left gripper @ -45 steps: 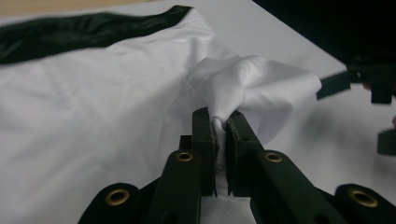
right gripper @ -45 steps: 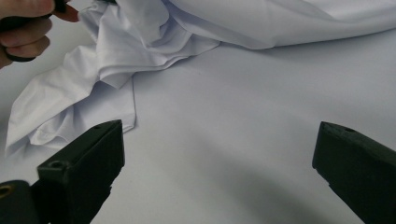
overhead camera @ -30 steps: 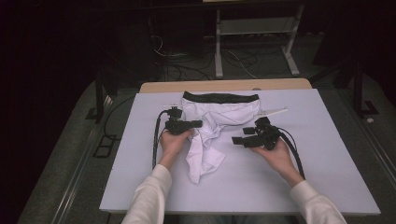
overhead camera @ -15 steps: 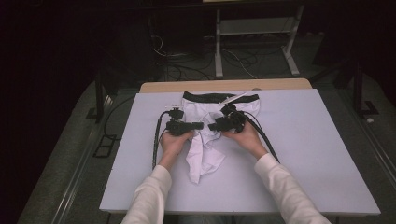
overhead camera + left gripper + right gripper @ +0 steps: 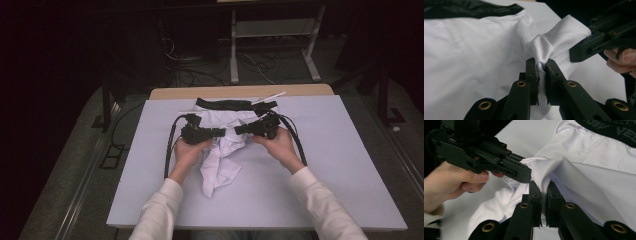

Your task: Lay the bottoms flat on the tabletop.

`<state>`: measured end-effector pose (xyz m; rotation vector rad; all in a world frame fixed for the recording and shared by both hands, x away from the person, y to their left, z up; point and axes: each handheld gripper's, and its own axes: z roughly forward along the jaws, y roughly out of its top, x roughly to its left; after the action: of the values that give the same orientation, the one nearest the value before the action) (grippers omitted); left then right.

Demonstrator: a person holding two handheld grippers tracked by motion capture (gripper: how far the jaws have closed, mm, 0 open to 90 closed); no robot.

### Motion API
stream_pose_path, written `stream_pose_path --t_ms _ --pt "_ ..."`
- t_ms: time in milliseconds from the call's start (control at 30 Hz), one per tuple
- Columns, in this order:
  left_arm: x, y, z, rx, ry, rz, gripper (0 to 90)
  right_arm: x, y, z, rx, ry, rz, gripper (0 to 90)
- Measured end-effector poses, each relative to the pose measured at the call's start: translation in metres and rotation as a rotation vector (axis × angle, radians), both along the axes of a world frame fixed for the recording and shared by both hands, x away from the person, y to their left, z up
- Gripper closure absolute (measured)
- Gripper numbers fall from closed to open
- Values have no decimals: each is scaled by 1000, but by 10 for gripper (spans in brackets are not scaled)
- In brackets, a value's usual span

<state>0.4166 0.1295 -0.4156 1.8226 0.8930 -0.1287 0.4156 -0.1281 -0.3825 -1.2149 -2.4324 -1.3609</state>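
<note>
A: Left gripper (image 5: 541,75): jaws pinched together on a fold of the white garment (image 5: 474,62); cloth bunches up between the pads.

B: Right gripper (image 5: 544,195): same, clamped on a ridge of that cloth. Its jaws have just been closing, and fabric sits between them.

A: Spacing? In the high view the left gripper (image 5: 220,133) and right gripper (image 5: 239,130) point at each other, tips near, over the middle of the white garment (image 5: 220,165).

B: Confirmed. Each gripper view shows the other gripper gripping just beside its own hold.

A: Garment position: on the pale table top (image 5: 340,165), black waistband (image 5: 227,104) at the far edge, a crumpled tail trailing toward the person between the two hands.
</note>
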Motion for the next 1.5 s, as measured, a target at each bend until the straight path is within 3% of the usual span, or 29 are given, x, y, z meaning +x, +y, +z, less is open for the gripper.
stream_pose_path --t_ms 267,467,767,900,1033,1133,1300,1433,1500 --pt "-19 -21 14 34 -51 -85 761 -30 -36 12 34 60 -19 839" --pt "-31 -24 23 30 -80 -110 629 -48 -70 16 81 103 -55 839" --pt "-54 -38 22 84 -112 -174 521 -74 -110 11 144 164 -108 837" --pt "-64 -55 16 116 -133 -234 518 -66 -119 -7 176 191 -161 835" --pt "-72 -76 4 205 -156 -290 511 -50 -124 -31 173 223 -221 832" --pt "-74 -89 -7 285 -199 -304 507 -40 -129 -42 148 224 -249 826" --pt "-76 -108 -21 346 -257 -319 510 -24 -136 -59 162 245 -301 813" --pt "-82 -123 -26 449 -370 -308 493 -13 -131 -70 183 271 -315 813" --pt "-83 -129 -27 478 -411 -299 492 -11 -127 -69 171 270 -306 813"
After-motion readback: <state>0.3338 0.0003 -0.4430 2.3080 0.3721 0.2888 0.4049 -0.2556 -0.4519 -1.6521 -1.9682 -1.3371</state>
